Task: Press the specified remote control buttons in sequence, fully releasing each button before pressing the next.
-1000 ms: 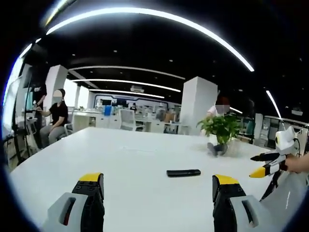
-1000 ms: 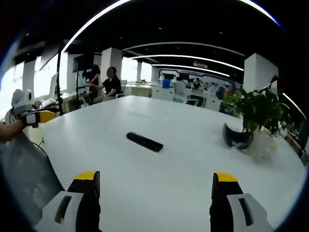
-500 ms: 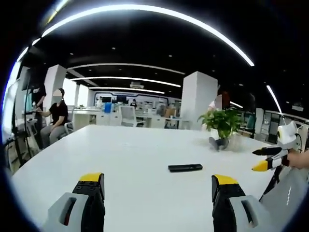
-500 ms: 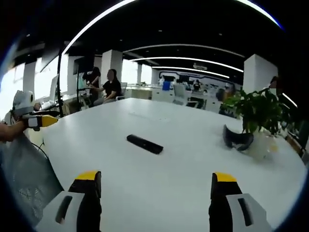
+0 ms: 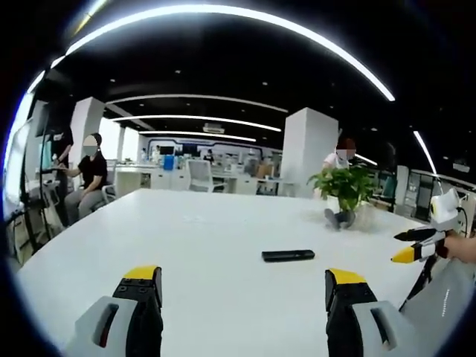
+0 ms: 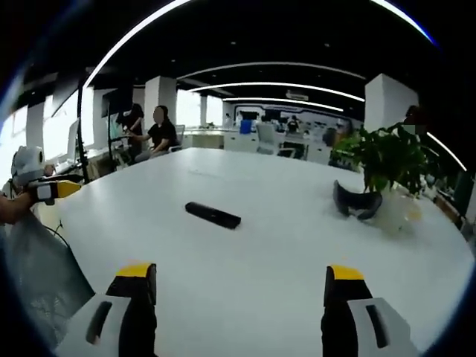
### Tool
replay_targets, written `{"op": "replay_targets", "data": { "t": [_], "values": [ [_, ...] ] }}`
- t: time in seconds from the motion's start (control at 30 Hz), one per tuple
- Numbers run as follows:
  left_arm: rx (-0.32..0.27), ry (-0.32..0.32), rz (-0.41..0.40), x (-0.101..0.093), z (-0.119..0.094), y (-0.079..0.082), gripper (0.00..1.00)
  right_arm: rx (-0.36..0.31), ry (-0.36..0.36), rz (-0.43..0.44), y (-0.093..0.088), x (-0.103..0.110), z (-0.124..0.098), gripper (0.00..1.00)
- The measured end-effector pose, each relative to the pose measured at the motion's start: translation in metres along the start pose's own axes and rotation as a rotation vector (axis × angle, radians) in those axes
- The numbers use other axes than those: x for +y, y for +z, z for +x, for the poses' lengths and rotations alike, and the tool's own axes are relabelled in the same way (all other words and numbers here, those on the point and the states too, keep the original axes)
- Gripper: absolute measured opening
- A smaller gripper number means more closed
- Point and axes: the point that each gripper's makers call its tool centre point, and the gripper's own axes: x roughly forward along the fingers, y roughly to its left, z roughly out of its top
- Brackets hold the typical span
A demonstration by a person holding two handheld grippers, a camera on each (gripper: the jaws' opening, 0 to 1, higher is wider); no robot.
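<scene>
Only slight camera drift since before; both grippers (image 5: pixel 243 301) (image 6: pixel 233 297) stay open, well short of remote (image 6: pixel 213 215), no press begun.

Black remote control (image 5: pixel 288 255), slim and bar-shaped, lying flat on the white table (image 5: pixel 208 245), well apart from anything else on it. Seen in the left gripper view nearly side-on, long axis running across the picture; in the right gripper view (image 6: pixel 213 215) angled, slanting down to the right. Buttons too small to make out, nothing touching it.
</scene>
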Motion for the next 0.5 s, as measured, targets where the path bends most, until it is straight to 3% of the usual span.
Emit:
{"op": "replay_targets", "data": {
  "t": [0.1, 0.4, 0.5],
  "values": [
    [0.031, 0.021, 0.022, 0.002, -0.003, -0.004, 0.9, -0.004, -0.001, 0.009, 0.0, -0.002, -0.001, 0.92],
    [0.02, 0.032, 0.017, 0.002, -0.008, -0.003, 0.9, 0.028, 0.027, -0.063, -0.003, 0.006, 0.003, 0.91],
    [0.049, 0.059, 0.014, 0.007, -0.008, -0.009, 0.9, 0.023, 0.053, -0.032, -0.004, 0.01, 0.003, 0.92]
  ]
}}
